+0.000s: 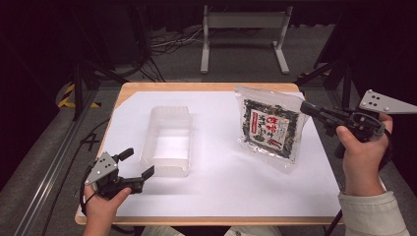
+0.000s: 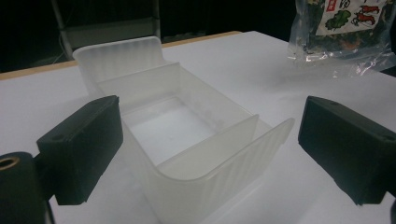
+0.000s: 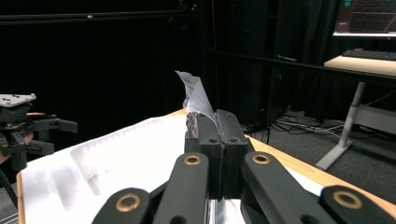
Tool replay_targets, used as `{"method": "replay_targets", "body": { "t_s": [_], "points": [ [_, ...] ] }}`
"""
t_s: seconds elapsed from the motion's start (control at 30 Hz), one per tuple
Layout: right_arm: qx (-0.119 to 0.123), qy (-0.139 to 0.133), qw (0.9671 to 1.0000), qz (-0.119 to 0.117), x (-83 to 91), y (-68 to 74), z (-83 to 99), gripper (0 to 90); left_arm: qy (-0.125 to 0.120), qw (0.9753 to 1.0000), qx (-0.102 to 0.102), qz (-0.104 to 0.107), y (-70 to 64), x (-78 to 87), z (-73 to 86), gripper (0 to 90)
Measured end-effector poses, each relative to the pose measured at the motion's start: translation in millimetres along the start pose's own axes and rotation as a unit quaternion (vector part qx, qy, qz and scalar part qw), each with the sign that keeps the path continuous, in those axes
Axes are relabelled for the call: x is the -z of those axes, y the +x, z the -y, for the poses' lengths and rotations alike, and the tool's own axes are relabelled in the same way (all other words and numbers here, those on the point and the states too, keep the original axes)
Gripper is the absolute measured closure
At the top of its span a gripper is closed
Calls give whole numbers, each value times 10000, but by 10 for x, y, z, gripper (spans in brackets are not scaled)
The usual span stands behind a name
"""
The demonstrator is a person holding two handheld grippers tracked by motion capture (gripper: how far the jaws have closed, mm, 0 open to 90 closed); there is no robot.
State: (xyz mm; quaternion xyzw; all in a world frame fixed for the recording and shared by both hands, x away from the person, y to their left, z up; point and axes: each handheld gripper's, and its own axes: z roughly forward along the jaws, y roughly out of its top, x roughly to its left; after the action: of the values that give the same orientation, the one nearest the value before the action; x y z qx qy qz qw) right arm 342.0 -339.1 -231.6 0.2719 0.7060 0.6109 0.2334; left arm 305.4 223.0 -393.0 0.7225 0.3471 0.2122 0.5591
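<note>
A: Surface?
B: Wooden worktop (image 1: 206, 87) with a white paper sheet (image 1: 221, 182) over most of it. Dark room, grey floor, cables on the floor beyond the far edge, white metal frame (image 1: 244, 37) back there. Right gripper view also catches a desk with a lit monitor (image 3: 366, 16) off to the side.

A: What's on the sheet?
B: Translucent white plastic rectangular bin (image 1: 166, 140), left of centre, long axis running near-to-far. Inner dividers at both ends, nothing visible inside. Then a clear plastic bag of dark green dried seaweed with a red-and-white label (image 1: 268, 127), toward the far right corner.

A: Bag flat?
B: Mostly. Its far right edge is lifted off the sheet.

A: By what?
B: Right gripper (image 1: 306, 108). Fingers (image 3: 208, 135) clenched together on the bag's clear edge; film sticks up crumpled between them.

A: Left gripper (image 1: 137, 164)?
B: Near left corner, held low, pointing at the bin's near end. Fingers (image 2: 81, 144) spread wide, holding nothing, one each side of the bin's near wall in its own view, not touching it.
</note>
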Motion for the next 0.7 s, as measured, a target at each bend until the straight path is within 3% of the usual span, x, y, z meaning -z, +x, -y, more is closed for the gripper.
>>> {"method": "replay_targets", "body": {
  "t_s": [0.2, 0.7],
  "points": [
    [80, -42, 9999, -111, -54, 63, -96, 900, 66, 10000, -58, 9, -58, -74, -106, 75],
    [285, -119, 9987, -405, -219, 234, -317, 900, -11, 9992, -221, 346, -262, -257, -367, 93]
  ]
}}
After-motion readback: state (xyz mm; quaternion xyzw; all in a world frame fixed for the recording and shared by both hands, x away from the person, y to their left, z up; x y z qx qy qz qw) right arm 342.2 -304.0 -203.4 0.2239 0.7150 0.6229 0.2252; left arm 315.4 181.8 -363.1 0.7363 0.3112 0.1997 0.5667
